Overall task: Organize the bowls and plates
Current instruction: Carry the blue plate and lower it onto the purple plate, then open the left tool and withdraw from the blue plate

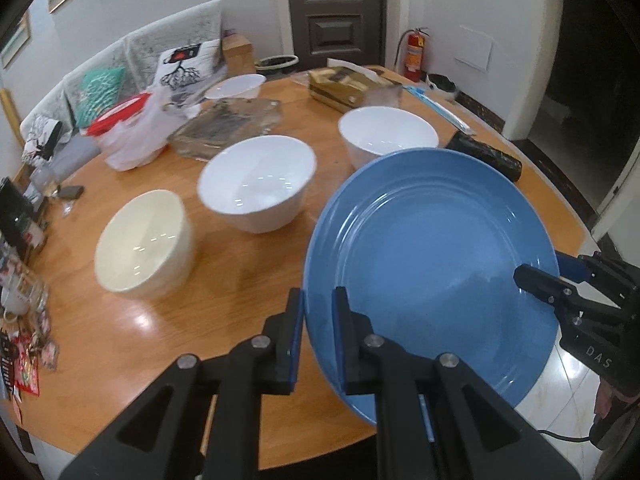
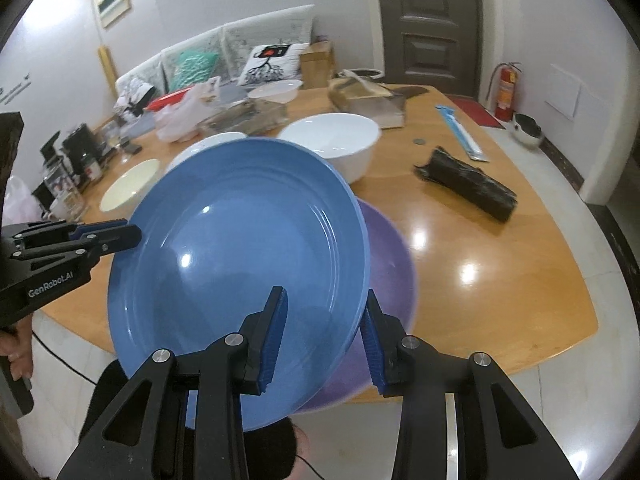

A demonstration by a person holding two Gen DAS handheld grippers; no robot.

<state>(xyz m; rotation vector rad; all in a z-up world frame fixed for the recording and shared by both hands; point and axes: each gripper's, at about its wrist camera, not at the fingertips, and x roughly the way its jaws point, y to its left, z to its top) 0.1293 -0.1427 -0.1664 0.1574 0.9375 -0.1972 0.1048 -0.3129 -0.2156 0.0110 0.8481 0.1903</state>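
The job is looking like it is only getting started. A blue plate (image 2: 240,264) is hanging in the air, tilted, just above a purple plate (image 2: 384,264) that is lying on the counter (image 2: 500,280). Stacking blue onto purple is probably the step in hand, and it is not yet done. Beyond the blue plate, three bowls are sitting apart from one another on the counter: a cream bowl (image 1: 144,244) to its left, a white bowl (image 1: 258,188) just past its far-left rim, and another white bowl (image 1: 386,136) just behind its far rim. A fourth, shallower white bowl (image 1: 238,86) is standing well beyond them among the clutter. None of the bowls are nested, so that part is still remaining.

The left tool (image 1: 318,320) is pinching the blue plate's rim, one finger on each face. The right tool (image 2: 324,336) is straddling the opposite rim with its fingers spread wider than the plate is thick; whether the pads are touching it I cannot tell, so the left tool seems to be bearing the weight.

The blue plate is glossy and round, with a raised rim and faint concentric rings around a flat well, and it is catching bright glints of light. It is looking clean and empty. The purple plate appears similar in size and mostly hidden underneath.
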